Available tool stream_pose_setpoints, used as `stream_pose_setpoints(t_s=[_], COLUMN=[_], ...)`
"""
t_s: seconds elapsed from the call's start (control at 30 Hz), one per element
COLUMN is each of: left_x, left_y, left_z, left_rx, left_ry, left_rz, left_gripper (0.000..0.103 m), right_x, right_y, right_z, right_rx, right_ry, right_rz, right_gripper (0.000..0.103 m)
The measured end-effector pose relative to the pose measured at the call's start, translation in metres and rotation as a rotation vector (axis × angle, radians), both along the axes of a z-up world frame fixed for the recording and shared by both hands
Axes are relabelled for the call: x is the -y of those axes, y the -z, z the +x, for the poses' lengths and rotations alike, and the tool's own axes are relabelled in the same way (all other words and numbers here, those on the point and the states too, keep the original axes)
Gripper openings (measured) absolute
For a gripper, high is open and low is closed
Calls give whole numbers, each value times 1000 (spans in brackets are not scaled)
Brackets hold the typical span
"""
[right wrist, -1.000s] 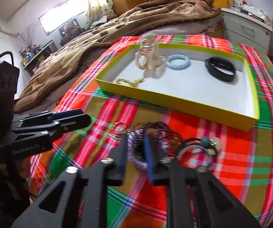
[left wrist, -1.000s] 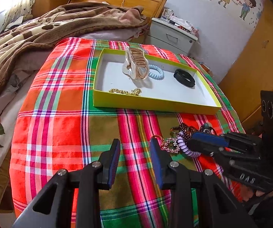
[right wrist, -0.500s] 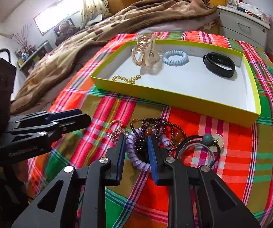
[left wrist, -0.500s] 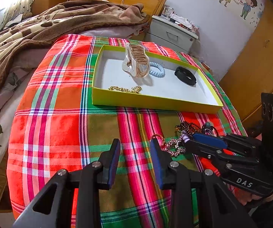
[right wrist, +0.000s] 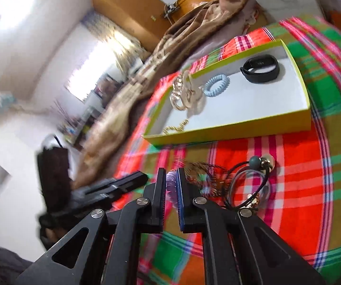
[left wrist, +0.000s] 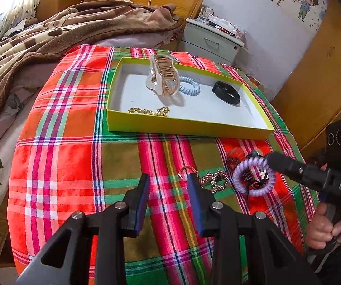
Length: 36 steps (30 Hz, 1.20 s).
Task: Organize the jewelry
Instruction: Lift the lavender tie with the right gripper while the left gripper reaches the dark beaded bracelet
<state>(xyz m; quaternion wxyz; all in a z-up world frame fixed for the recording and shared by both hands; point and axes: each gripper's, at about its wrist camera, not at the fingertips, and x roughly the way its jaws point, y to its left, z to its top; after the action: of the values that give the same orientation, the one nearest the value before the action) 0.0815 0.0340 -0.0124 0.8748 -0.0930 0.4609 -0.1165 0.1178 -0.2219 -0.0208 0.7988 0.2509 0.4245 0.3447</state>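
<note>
My right hand-held gripper (right wrist: pixel 171 178) pinches the purple spiral hair tie (left wrist: pixel 253 178), lifted just above the plaid cloth (left wrist: pixel 75 156) near the yellow tray (left wrist: pixel 189 125). Light, springy, likely snags; I'd grip one coil. Left hand-held gripper (left wrist: pixel 168 190) spread, idle.

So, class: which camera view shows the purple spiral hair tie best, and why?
The left wrist view: the purple spiral hair tie shows as a whole loop, held up by the right gripper. In the right wrist view only a blurred purple sliver peeks between that gripper's fingers.
</note>
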Motion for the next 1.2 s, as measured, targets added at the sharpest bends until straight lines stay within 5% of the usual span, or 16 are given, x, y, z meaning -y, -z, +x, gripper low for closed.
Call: stream_pose_setpoints(t_s=[0.17, 0.4, 0.73, 0.9, 1.07, 1.2], left_x=[4, 10, 14, 11, 2, -5], left_y=[0, -1, 0, 1, 3, 8], left_z=[0, 1, 3, 4, 7, 9], left_rx=[-3, -3, -8, -9, -11, -26], left_ry=[8, 25, 36, 30, 4, -20], left_rz=[5, 8, 17, 31, 40, 42], left_gripper=[34, 34, 34, 34, 34, 34], right_x=[3, 24, 67, 84, 61, 38], right_y=[-2, -1, 17, 0, -32, -9], right_z=[-5, -20, -61, -69, -80, -83], right_rx=[15, -36, -97, 14, 195, 203], right_ry=[49, 1, 48, 184, 229, 158], right_rz=[-74, 123, 147, -61, -390, -529], right_gripper=[8, 8, 8, 8, 8, 8])
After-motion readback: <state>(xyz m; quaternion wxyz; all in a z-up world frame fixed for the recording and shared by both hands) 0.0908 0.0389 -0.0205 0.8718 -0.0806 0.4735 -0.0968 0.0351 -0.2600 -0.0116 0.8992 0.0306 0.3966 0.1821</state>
